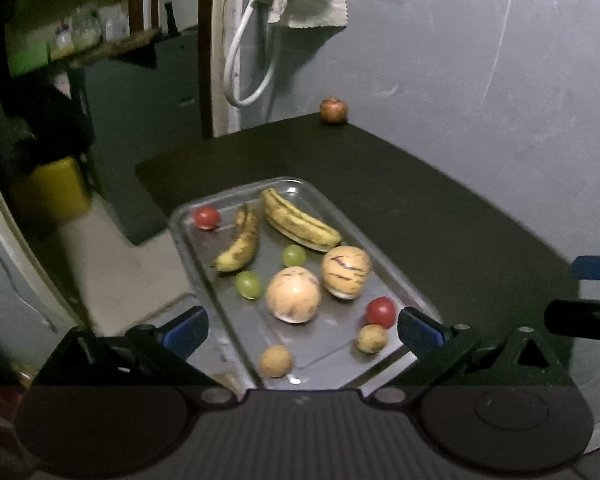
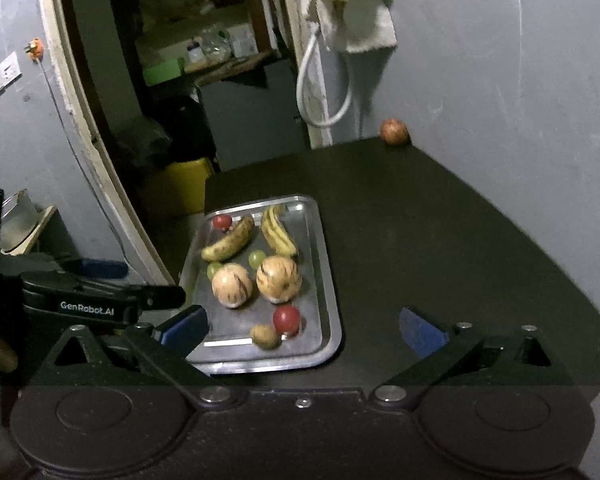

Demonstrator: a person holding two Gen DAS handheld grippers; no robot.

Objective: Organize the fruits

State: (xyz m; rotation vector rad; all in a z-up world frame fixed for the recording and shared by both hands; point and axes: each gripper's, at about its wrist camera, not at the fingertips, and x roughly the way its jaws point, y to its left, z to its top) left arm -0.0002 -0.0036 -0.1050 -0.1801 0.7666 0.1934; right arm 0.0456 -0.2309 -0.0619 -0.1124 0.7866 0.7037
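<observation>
A metal tray (image 1: 220,300) (image 2: 328,280) on the dark table holds two bananas (image 1: 300,222) (image 2: 230,242), two striped pale melons (image 1: 294,295) (image 2: 278,279), two green grapes (image 1: 248,284) (image 2: 257,258), two red tomatoes (image 1: 381,311) (image 2: 286,319) and small brown fruits (image 1: 276,361) (image 2: 265,336). A reddish apple (image 1: 333,110) (image 2: 394,131) sits alone at the table's far corner. My left gripper (image 1: 302,332) is open and empty over the tray's near end. My right gripper (image 2: 302,330) is open and empty, over the tray's near right corner.
The dark table (image 1: 440,208) (image 2: 440,220) meets a grey wall (image 1: 480,60) on the right. Beyond its left edge are a doorway, a yellow container (image 1: 56,192) (image 2: 184,184) and a hanging white hose (image 1: 244,64) (image 2: 320,80). The left gripper's body shows in the right wrist view (image 2: 96,300).
</observation>
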